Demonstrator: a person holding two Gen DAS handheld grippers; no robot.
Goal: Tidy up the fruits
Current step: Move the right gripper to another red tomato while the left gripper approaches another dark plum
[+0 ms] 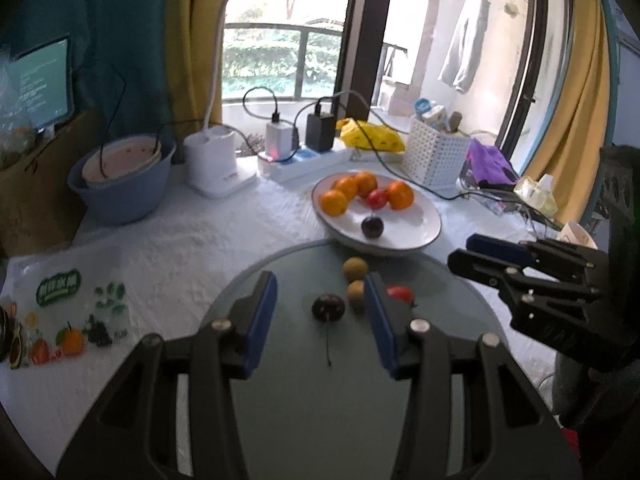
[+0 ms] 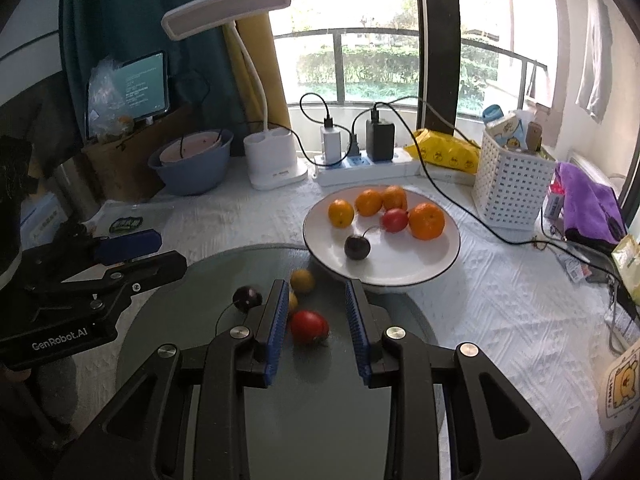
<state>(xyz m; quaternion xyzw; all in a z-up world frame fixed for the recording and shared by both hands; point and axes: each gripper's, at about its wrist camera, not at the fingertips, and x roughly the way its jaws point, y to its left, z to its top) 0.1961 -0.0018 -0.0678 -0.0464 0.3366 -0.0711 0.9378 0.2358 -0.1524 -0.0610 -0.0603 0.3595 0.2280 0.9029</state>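
In the left wrist view the left gripper [image 1: 320,286] hangs tilted down over the grey tray [image 1: 320,420], its jaws apart and on nothing. A dark cherry [image 1: 328,307] lies on the tray in the gap between them, untouched, with its stem trailing toward the camera. Two small brown fruits [image 1: 355,269] sit just beside the right pad, and a tomato [image 1: 400,294] lies beyond it. The white plate [image 1: 420,236] already holds oranges [image 1: 400,195], a red fruit and a dark one. The right gripper [image 1: 460,251] hovers at the tray's right edge, clear of all fruit. In the right wrist view the right gripper [image 2: 317,286] has its jaws a narrow way apart, holding nothing. The tomato [image 2: 309,326] shows on the tray below the gap, close to the left pad, though I cannot tell whether they touch. The cherry [image 2: 247,298] lies left of it, near the left gripper [image 2: 172,250]. The step looks like a pick of the cherry for the plate. It would go best with the pads centred on the body, not the stem. They should come down clear of the brown fruits and close gently, since the cherry is round and soft.
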